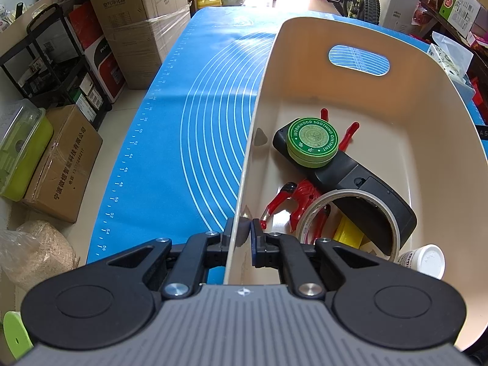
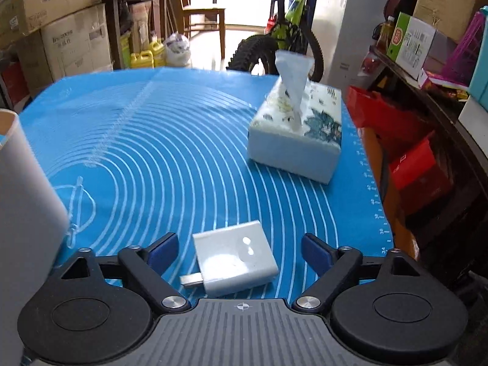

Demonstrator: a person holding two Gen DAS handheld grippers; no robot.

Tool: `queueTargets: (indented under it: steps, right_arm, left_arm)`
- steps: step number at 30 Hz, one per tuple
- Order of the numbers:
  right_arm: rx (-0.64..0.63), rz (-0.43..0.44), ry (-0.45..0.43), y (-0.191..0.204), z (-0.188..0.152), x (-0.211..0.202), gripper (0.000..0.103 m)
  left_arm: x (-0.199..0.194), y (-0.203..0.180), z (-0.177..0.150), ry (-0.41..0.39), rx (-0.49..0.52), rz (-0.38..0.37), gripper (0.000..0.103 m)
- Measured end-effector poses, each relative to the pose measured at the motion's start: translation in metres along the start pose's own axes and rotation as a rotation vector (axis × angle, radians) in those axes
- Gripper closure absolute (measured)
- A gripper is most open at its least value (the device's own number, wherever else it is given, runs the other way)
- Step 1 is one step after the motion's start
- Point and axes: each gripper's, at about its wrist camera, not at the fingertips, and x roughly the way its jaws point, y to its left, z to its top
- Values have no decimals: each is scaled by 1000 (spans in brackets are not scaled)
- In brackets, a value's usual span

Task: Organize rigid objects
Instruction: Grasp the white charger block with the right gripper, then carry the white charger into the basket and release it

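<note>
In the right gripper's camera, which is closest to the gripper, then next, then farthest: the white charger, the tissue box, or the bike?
1. White charger: on the blue mat, between the open right gripper fingers.
2. Tissue box: farther up the mat, to the right.
3. Bike: beyond the mat's far edge, on the floor.

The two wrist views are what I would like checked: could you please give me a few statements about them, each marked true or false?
1. The left tool is clamped on the side wall of the beige bin. True.
2. The right tool is shut on the white charger. False: its fingers stand open, with the charger lying on the blue mat between them.
3. The green ointment tin rests on the black device inside the bin. True.
4. The tissue box is inside the bin. False: it sits on the mat.
5. The tape roll lies on the mat outside the bin. False: it is in the bin.
</note>
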Motion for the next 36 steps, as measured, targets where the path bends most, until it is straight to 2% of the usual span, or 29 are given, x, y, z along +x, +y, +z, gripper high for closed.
queueTargets:
  steps: [5,6,7,10,17,23,30,36]
  right_arm:
    - [2,25,2,-2,-4,7,26]
    - [-2,42,-5,-2,-5,6,31]
    - [-13,66,-10,-1,-5,5,44]
    - [-39,45,-14,5,-5,1,47]
    - [-30,-4,-21,4,-12,-9,48]
    - [9,-17,-83,0,-16,-37,48]
    - [26,39,-191,15,-6,-93,48]
    - [-23,139,-295,64,14,-144,48]
  left_arm:
    - [0,0,0,0,1,2,91]
    - [0,0,0,0,1,3,91]
    - [0,0,0,0,2,3,91]
    - [0,0,0,0,3,6,91]
    - [0,0,0,1,3,7,91]
    - [0,0,0,1,3,7,91]
    - [0,0,0,1,3,7,91]
    - [0,-1,-1,-2,2,11,91]
